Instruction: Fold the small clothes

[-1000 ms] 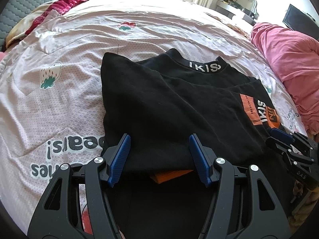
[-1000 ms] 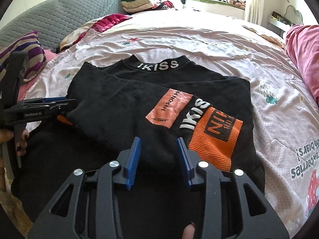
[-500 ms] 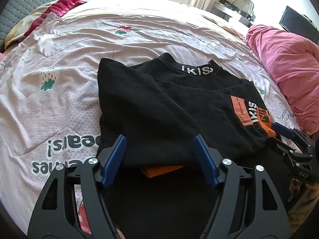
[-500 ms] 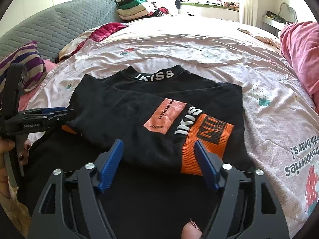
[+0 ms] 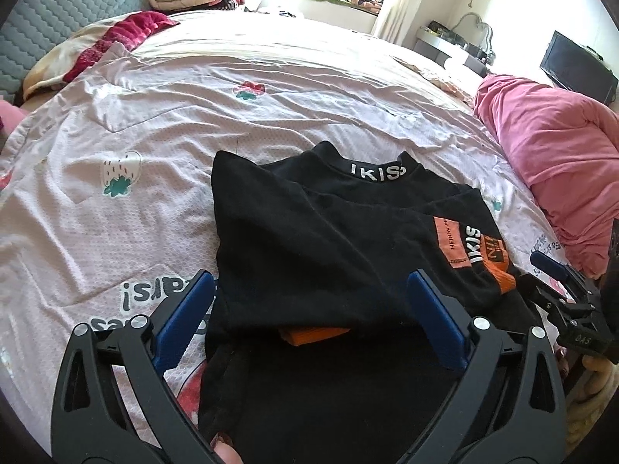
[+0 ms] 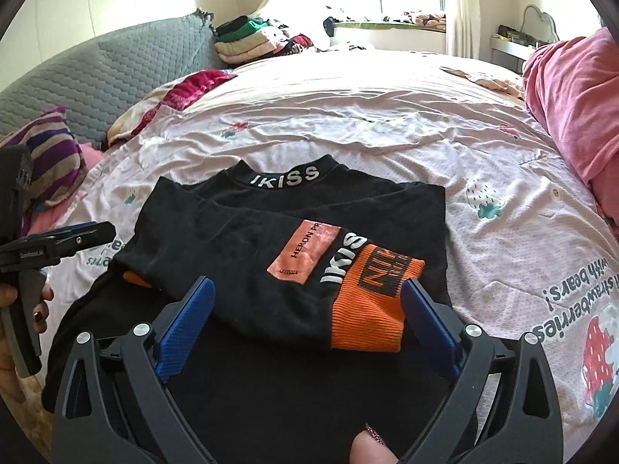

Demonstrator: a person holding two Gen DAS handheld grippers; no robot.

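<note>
A black sweatshirt (image 5: 321,239) with an "IKISS" collar lies on the bed, its sleeves folded across the body. An orange cuff (image 6: 371,305) with black lettering lies on top in the right wrist view; another orange cuff (image 5: 313,334) peeks out at the near edge. My left gripper (image 5: 309,301) is open and empty, above the shirt's near left part. My right gripper (image 6: 309,309) is open and empty, above the near right part, one blue finger (image 6: 429,328) beside the orange cuff. Each gripper also shows in the other's view: the right (image 5: 557,282), the left (image 6: 77,236).
The shirt lies on a pale pink bedsheet (image 5: 154,123) with strawberry prints. A pink quilt (image 5: 549,135) is bunched at the right. Folded clothes (image 6: 247,38) are stacked at the far headboard. A striped pillow (image 6: 42,154) lies at the left.
Both grippers have opened wider and pulled back and up from the shirt. The right jaws, nearly closed a second ago, now stand wide apart.
</note>
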